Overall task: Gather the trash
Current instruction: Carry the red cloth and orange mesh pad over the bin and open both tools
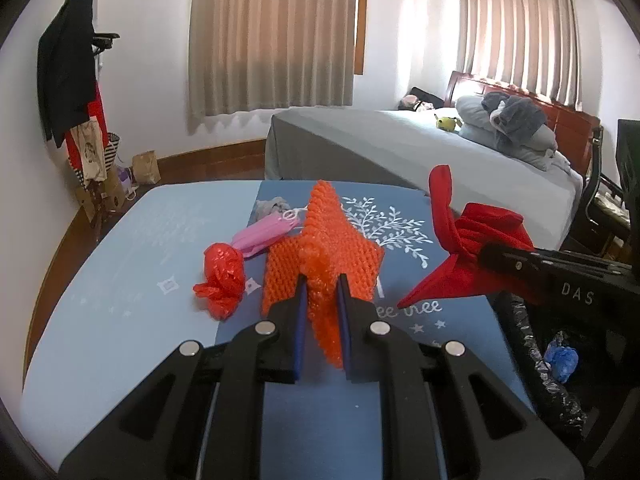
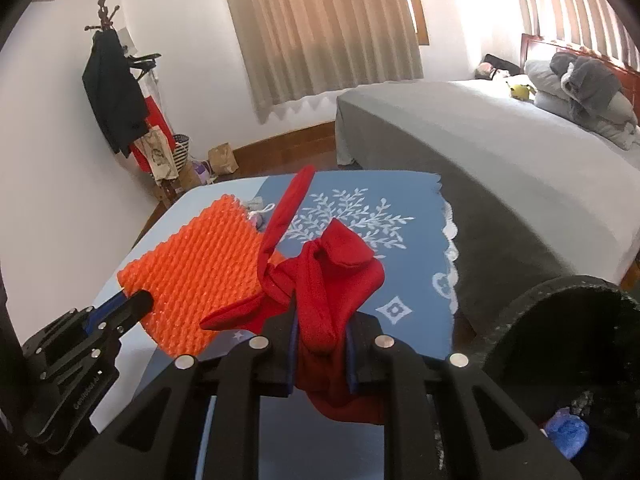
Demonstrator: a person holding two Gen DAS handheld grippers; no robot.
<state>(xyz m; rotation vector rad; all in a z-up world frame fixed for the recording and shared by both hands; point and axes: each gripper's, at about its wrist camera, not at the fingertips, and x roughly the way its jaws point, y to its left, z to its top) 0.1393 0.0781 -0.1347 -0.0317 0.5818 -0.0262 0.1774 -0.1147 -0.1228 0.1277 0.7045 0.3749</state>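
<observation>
My left gripper [image 1: 322,284] is shut on an orange bubble-wrap sheet [image 1: 324,240] and holds it upright above the blue table cloth [image 1: 400,312]; the sheet also shows in the right wrist view [image 2: 200,268]. My right gripper [image 2: 320,320] is shut on a red cloth bag [image 2: 336,280], also seen in the left wrist view [image 1: 472,240], held above the table near the black-lined trash bin [image 2: 560,320]. A crumpled red plastic bag [image 1: 222,276], a pink folded item [image 1: 266,232] and a grey scrap [image 1: 272,206] lie on the table.
The trash bin [image 1: 532,356] stands at the table's right edge with a blue crumpled piece [image 1: 562,358] inside. A bed [image 1: 400,148] lies beyond the table. A coat rack [image 1: 76,80] with clothes and bags stands at the left wall.
</observation>
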